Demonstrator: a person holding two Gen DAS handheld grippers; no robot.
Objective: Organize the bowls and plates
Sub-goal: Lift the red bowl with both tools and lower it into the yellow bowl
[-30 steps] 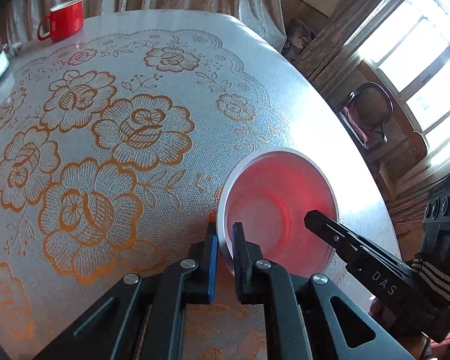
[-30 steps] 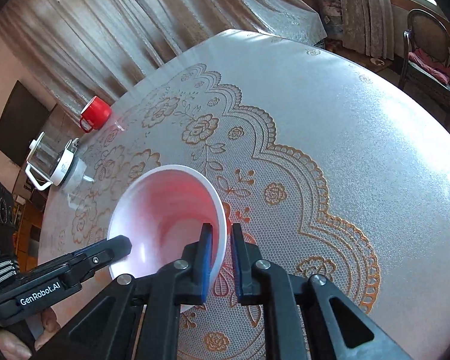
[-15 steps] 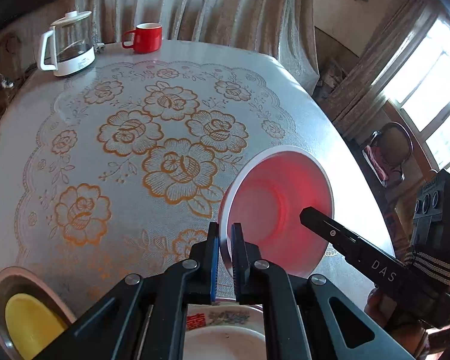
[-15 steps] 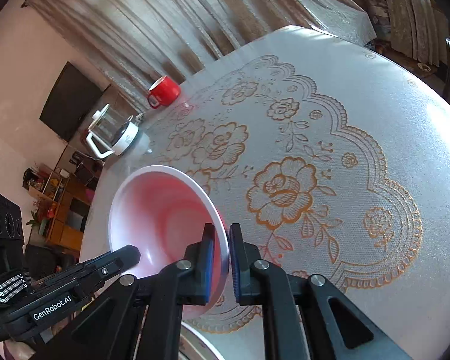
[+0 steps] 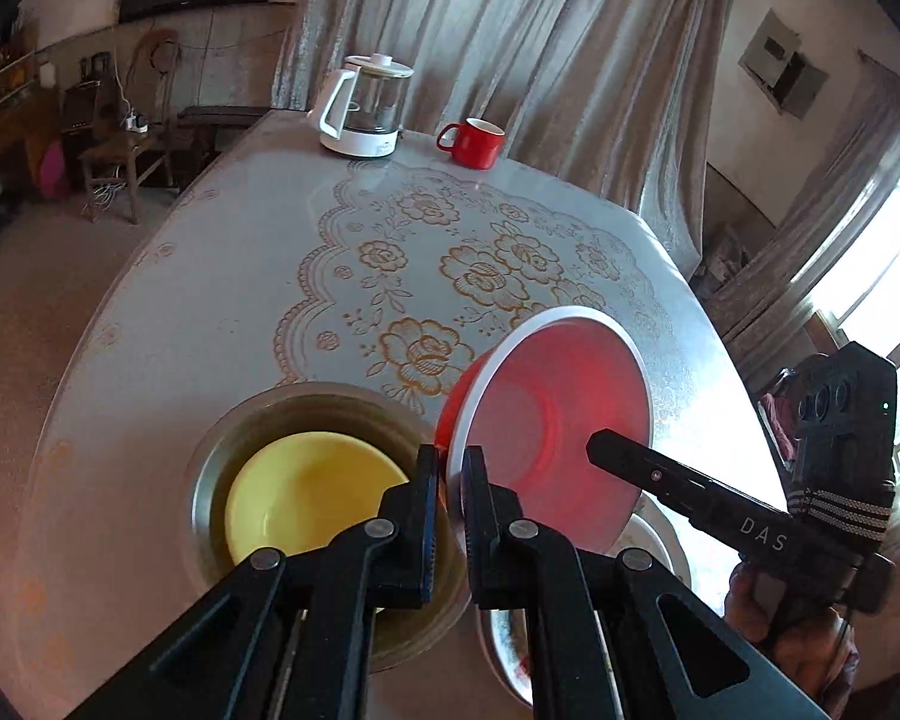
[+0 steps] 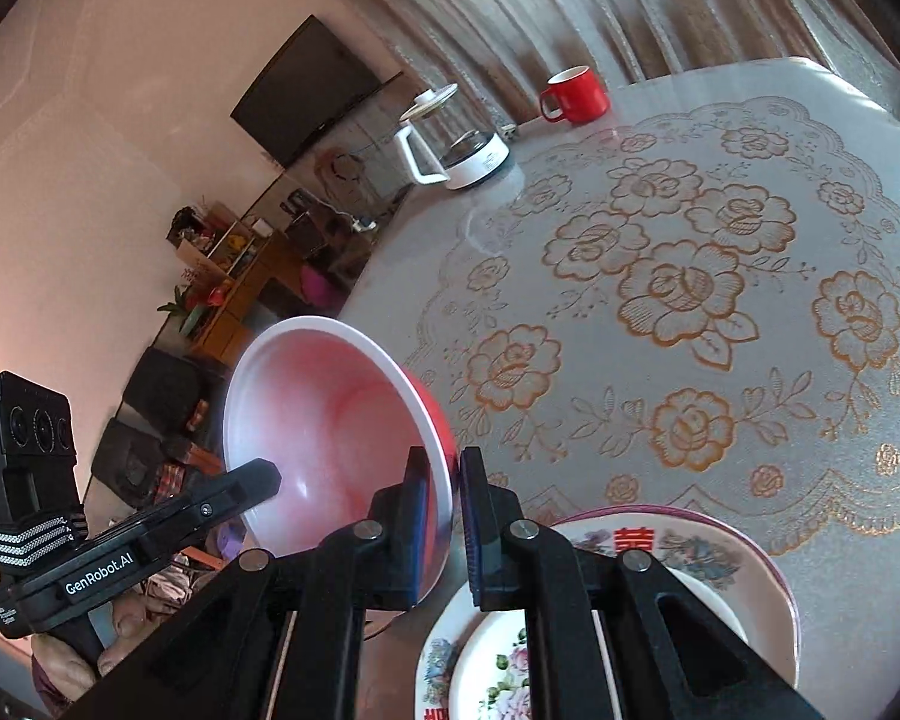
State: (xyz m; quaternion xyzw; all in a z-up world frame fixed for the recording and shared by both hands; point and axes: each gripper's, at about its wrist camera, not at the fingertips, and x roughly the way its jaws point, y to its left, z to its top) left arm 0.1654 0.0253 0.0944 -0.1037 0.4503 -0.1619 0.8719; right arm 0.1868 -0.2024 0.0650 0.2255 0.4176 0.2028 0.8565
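Observation:
A red bowl with a white inside is held in the air, tilted, by both grippers. My left gripper is shut on its near rim. My right gripper is shut on the opposite rim; the bowl shows there too. Below the left gripper a yellow bowl sits inside a metal basin. Floral plates are stacked under the right gripper near the table's front edge.
A round table with a lace-pattern cloth carries a white kettle and a red mug at its far edge. Curtains hang behind. A chair and shelves stand off to the left.
Both grippers have lifted the red bowl and carried it back toward the near edge, tilting it more. The yellow bowl, basin and floral plates have come into view beneath.

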